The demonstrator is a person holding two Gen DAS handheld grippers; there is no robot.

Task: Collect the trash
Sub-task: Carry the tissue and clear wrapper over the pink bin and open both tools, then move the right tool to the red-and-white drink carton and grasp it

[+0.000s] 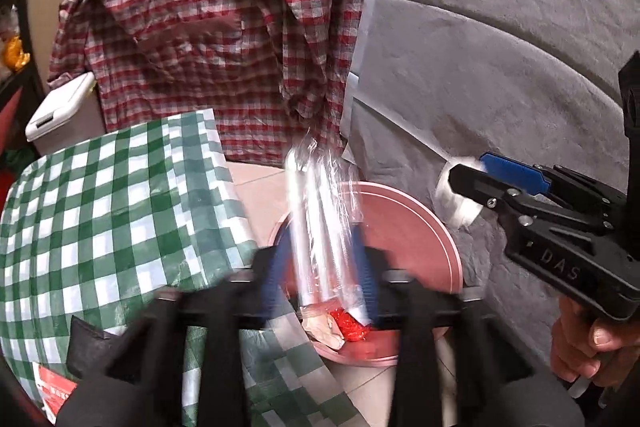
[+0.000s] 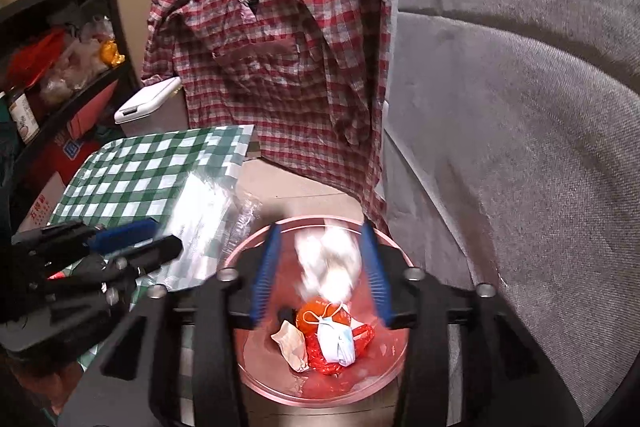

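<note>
A pink bin (image 1: 416,223) (image 2: 394,357) stands on the floor between a checked table and a grey sofa. It holds a face mask (image 2: 338,339), red wrapper (image 2: 320,357) and crumpled paper (image 2: 290,341). My left gripper (image 1: 324,267) is over the bin, shut on a clear plastic wrapper (image 1: 320,211) that sticks up between the blue pads. My right gripper (image 2: 324,273) is above the bin with its jaws apart, and a white crumpled tissue (image 2: 328,267) sits blurred between them. In the left wrist view the right gripper (image 1: 466,173) shows that tissue (image 1: 456,199) at its tips.
A green-and-white checked tablecloth (image 1: 100,211) (image 2: 152,171) covers the table at the left. A red plaid shirt (image 1: 216,27) (image 2: 280,47) hangs behind. A grey sofa (image 1: 500,67) (image 2: 520,147) fills the right. A white lidded bin (image 2: 146,103) and cluttered shelves (image 2: 52,67) stand far left.
</note>
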